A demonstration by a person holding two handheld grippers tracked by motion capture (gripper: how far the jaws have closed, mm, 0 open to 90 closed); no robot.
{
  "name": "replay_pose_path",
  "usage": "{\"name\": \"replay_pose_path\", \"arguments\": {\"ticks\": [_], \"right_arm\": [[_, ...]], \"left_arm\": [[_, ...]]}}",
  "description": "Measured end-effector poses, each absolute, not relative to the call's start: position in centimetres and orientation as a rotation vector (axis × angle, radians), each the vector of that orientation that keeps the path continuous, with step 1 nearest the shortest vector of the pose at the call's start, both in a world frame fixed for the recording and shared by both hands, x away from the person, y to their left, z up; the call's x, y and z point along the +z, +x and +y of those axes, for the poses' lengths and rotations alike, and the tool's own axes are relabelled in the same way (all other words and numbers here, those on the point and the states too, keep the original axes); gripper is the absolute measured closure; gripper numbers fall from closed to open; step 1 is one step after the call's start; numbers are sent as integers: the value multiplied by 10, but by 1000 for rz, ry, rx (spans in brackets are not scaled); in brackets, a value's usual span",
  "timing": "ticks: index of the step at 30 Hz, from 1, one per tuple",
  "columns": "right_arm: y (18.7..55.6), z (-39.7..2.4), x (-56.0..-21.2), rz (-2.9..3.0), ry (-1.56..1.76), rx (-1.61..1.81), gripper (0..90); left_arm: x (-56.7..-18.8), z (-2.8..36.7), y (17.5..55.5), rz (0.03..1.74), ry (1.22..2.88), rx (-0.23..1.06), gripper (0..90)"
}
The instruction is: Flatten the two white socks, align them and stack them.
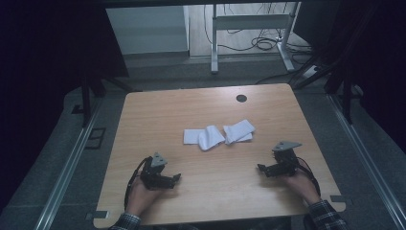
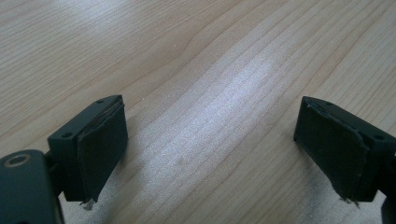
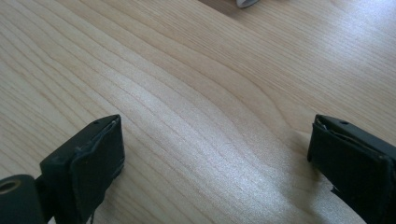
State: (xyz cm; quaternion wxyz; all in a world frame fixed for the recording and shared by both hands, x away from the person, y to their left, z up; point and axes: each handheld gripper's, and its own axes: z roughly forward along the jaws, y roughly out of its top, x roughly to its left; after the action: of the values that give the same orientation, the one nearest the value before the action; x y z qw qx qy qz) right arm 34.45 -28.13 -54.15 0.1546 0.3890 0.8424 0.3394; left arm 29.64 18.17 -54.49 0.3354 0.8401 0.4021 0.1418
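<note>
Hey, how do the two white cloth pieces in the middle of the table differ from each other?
The left cloth lies nearer the left tongs; the right cloth lies nearer the right tongs. The left cloth has a flat part with one end rolled up; the right cloth looks like folded layers, angled up to the right. Both are white, rumpled, and touch or nearly touch mid-table, ungrasped.

Bare table (image 1: 201, 182) lies all around the white cloths (image 1: 219, 134), which sit at mid-table as the sole obstacle. Near the cloths' front, both grippers, left (image 1: 176, 178) and right (image 1: 261, 167), have wood between wide-spread jaws.
</note>
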Motion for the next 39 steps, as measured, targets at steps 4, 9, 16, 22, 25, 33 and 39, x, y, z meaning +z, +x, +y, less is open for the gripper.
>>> {"name": "replay_pose_path", "arguments": {"ticks": [4,9,16,22,25,33,39], "right_arm": [[345,-281,-541,2420,1117,963,30],[345,-280,-539,2425,1126,953,47],[344,-278,-536,2436,1135,954,61],[344,-278,-532,2420,1153,994,67],[345,-278,-528,2401,1175,1035,91],[347,-276,-523,2405,1168,1037,94],[351,-274,-522,2417,1173,1022,86]], "left_arm": [[-545,182,297,1049,2192,370,99],[-545,182,297,1049,2191,369,100],[-545,182,297,1049,2191,369,99],[-545,182,297,1049,2192,370,99],[-545,182,297,1049,2192,370,99],[-545,181,297,1050,2192,371,99],[-545,181,297,1051,2193,372,99]]}}
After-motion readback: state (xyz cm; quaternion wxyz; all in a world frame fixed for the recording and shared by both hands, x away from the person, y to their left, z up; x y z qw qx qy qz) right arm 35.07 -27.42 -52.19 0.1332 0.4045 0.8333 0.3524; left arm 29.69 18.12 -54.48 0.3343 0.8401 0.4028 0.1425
